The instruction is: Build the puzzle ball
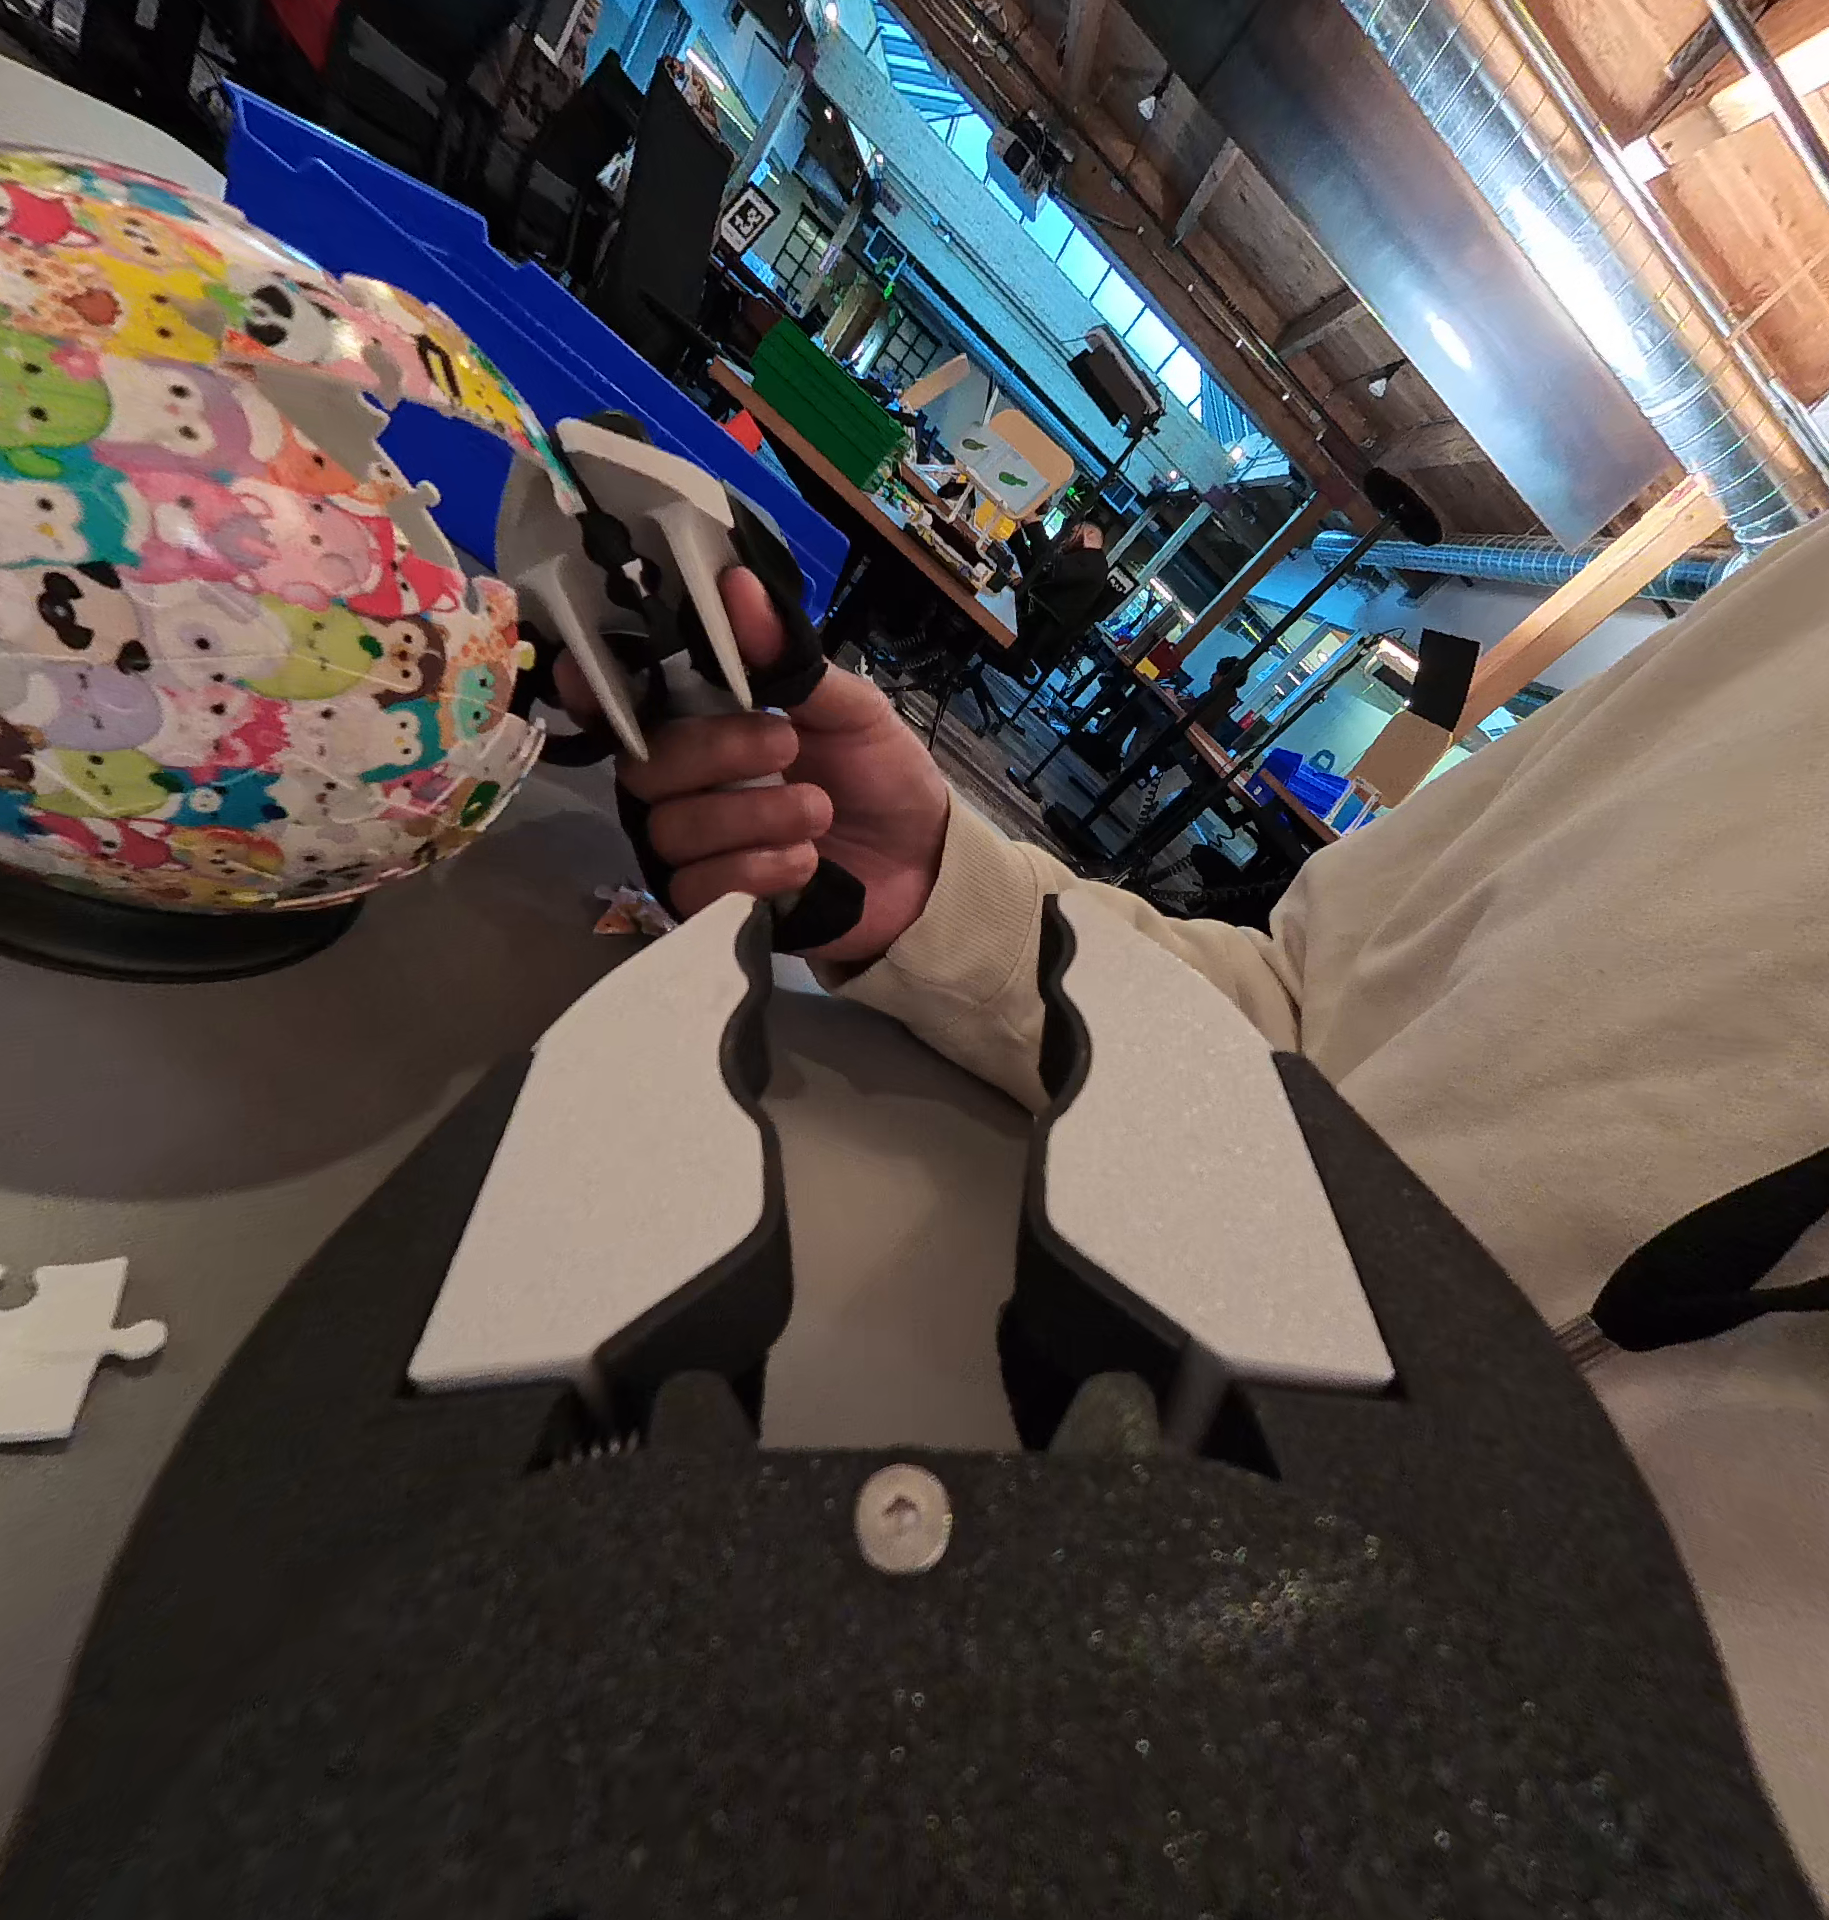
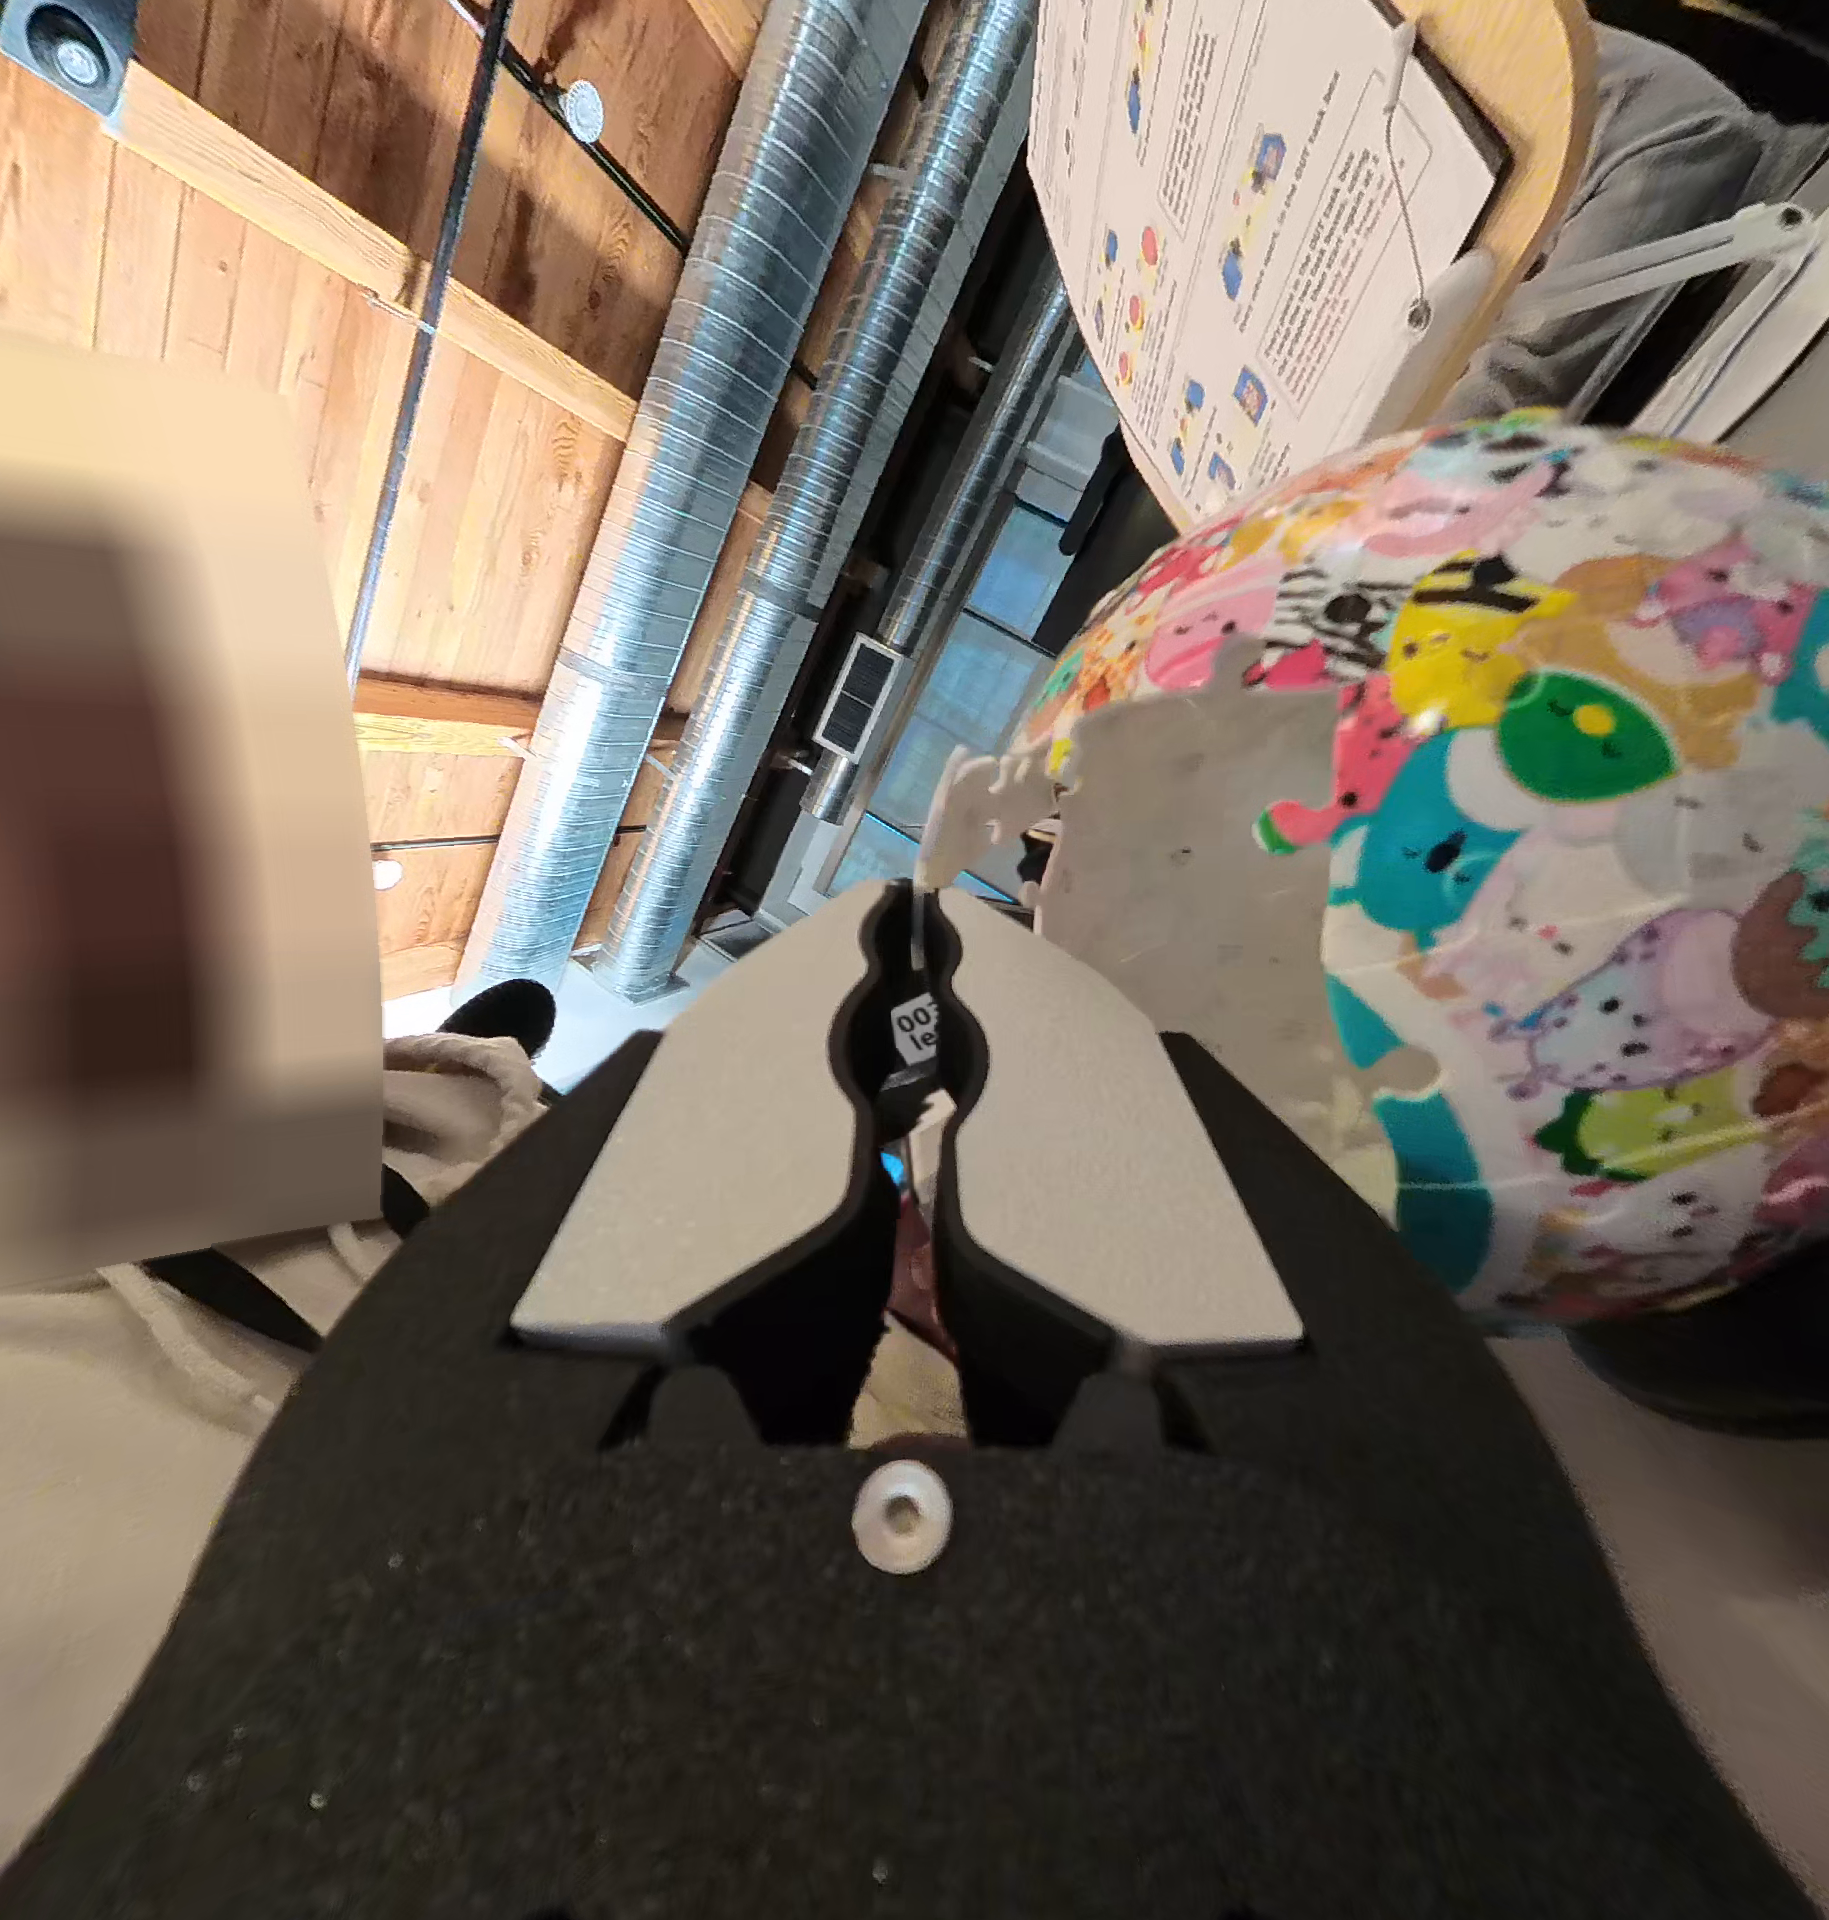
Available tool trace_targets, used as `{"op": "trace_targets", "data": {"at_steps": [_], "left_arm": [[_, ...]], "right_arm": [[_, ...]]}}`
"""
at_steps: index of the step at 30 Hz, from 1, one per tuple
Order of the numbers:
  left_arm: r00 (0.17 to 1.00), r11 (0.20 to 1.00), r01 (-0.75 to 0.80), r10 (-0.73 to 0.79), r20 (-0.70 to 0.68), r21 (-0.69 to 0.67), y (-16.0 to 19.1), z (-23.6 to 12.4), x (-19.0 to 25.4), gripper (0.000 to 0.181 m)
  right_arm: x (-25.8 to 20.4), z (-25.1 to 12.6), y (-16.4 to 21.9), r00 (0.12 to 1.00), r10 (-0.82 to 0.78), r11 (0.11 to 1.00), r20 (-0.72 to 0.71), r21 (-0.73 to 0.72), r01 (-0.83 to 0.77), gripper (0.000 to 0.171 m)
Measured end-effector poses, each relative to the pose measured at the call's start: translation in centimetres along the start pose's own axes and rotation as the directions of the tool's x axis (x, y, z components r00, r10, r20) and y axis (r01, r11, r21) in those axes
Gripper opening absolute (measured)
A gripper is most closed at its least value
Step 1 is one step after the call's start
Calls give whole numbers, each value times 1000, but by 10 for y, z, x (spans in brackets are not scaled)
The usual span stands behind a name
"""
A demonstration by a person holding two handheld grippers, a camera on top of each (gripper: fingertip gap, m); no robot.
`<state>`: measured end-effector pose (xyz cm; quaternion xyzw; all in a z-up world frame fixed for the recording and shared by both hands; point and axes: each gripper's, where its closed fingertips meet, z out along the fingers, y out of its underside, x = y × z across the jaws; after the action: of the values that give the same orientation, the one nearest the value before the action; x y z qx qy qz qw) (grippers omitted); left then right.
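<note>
Puzzle ball (image 1: 193,540) is sitting on a dark ring stand (image 1: 151,930) toward the far left of the grey table (image 1: 266,1091), mostly built, w/ a jagged gap open on the side facing the person.

R hand-held gripper (image 2: 915,914) is pinching a white-backed puzzle piece (image 2: 977,805) by one edge, jaws pressed nearly together on it, piece sticking out past the tips just beside the gap rim. L hand-held gripper (image 1: 894,997) is hanging spread, nothing between the fingers, well back from the ball.

Risks, as judged:
- Thin edge grip, so the piece is likely twisting or slipping if pushed at an angle against the curve.
- Pressing w/o the L gripper bracing could be rolling the ball on its stand or popping neighbouring pieces inward, since the shell around the gap looks unsupported.
- Tab/slot mismatch; orientation can't be confirmed from here.

View diffs: L wrist view is showing the R gripper (image 1: 588,488) from outside, the hand (image 1: 785,790) on it, a loose piece (image 1: 37,1345) face-down near the left edge, a blue bin (image 1: 577,374) behind. R wrist view alone is showing the held piece and the grey inner face of the shell (image 2: 1190,831).
</note>
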<state>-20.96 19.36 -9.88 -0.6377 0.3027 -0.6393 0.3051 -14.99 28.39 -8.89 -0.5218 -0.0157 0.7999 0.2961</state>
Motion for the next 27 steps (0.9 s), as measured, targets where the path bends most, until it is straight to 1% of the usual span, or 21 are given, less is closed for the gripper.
{"op": "trace_targets", "data": {"at_steps": [9,17,27], "left_arm": [[1000,1000,9,-9,-5,-3,1,2,-1,48],[1000,1000,7,-7,-7,-5,1,5,0,48],[1000,1000,1,-1,0,-8,2,6,0,48]], "right_arm": [[1,-5,-1,997,76,997,22,-20,-76,2],[4,-7,-3,995,97,995,22,-22,-96,2],[3,-9,-7,982,172,985,72,-22,-171,2]]}}
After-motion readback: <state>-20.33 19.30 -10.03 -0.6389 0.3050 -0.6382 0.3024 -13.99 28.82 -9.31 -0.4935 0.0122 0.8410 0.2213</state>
